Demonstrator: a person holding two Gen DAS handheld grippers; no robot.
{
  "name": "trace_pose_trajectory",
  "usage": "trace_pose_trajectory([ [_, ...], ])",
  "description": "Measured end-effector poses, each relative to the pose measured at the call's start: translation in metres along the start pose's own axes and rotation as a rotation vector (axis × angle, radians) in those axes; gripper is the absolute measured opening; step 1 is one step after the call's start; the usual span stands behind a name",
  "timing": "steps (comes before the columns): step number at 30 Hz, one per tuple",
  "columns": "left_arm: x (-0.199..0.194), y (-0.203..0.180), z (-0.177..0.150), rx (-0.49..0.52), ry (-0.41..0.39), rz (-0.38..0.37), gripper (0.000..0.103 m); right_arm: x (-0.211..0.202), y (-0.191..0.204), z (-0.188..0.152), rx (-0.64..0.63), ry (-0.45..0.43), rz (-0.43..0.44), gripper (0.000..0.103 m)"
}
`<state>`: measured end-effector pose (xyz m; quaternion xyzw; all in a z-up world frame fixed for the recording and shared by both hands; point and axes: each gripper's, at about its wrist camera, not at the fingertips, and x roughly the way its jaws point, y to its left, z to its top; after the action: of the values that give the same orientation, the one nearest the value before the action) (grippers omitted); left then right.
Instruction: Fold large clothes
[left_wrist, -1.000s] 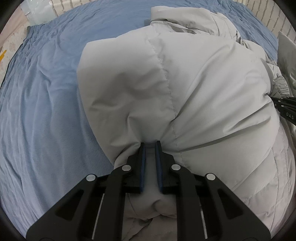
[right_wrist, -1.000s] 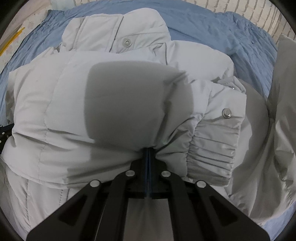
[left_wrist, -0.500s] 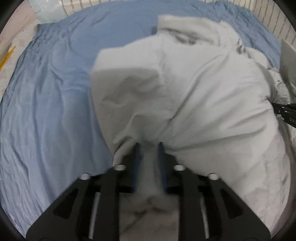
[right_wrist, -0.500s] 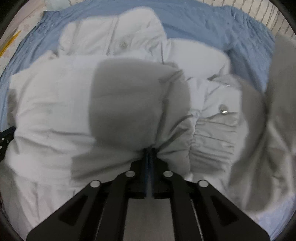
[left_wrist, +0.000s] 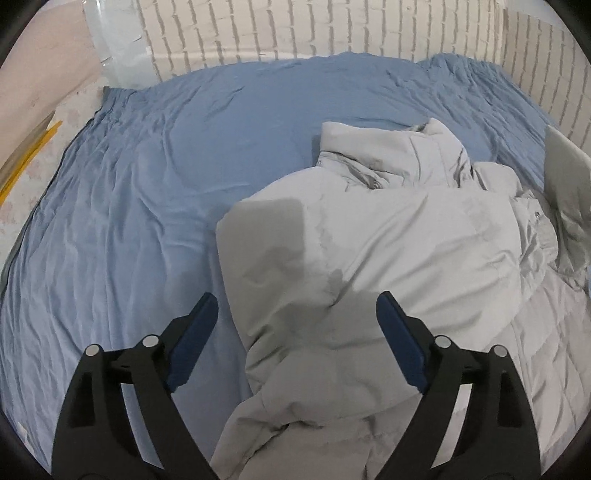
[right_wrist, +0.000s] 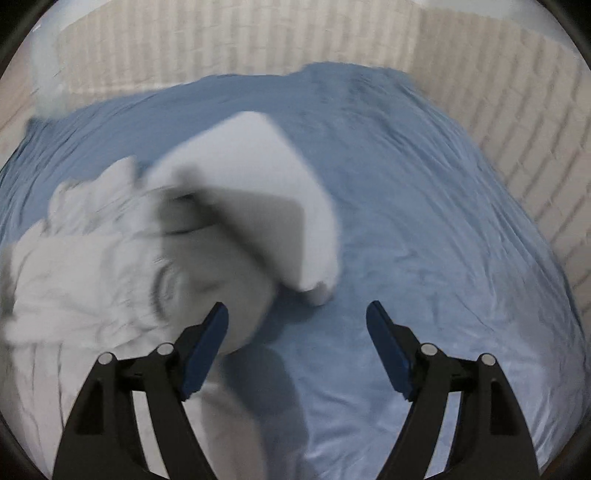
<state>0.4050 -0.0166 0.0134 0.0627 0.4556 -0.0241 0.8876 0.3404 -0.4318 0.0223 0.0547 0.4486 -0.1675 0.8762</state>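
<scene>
The left hand-held gripper (left_wrist: 295, 325) hovers with its fingers spread apart, holding nothing, above the puffy pale grey quilted jacket (left_wrist: 388, 240) heaped on the blue bedsheet (left_wrist: 147, 203). Unpinned, that springy padding may push the fold back open. The right hand-held gripper (right_wrist: 297, 325) also gapes empty, its view blurred; a loose grey sleeve (right_wrist: 266, 199) could slide sideways off the pile.
</scene>
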Motion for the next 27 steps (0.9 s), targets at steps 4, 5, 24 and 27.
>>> trace_pose_trajectory([
  [4, 0.01, -0.003, -0.007, -0.013, 0.024, -0.014, 0.087, 0.027, 0.013, 0.017, -0.014, 0.004, 0.007, 0.077],
  [5, 0.01, -0.006, -0.008, -0.005, 0.025, -0.009, 0.087, 0.032, 0.015, 0.021, -0.018, 0.002, 0.003, 0.077],
  [24, 0.005, -0.009, -0.006, 0.046, 0.012, 0.022, 0.087, 0.042, -0.183, 0.026, -0.112, 0.111, -0.728, 0.064],
  [27, 0.004, -0.015, -0.008, 0.073, 0.009, 0.021, 0.087, 0.043, -0.22, -0.006, 0.096, 0.165, -0.569, 0.07],
])
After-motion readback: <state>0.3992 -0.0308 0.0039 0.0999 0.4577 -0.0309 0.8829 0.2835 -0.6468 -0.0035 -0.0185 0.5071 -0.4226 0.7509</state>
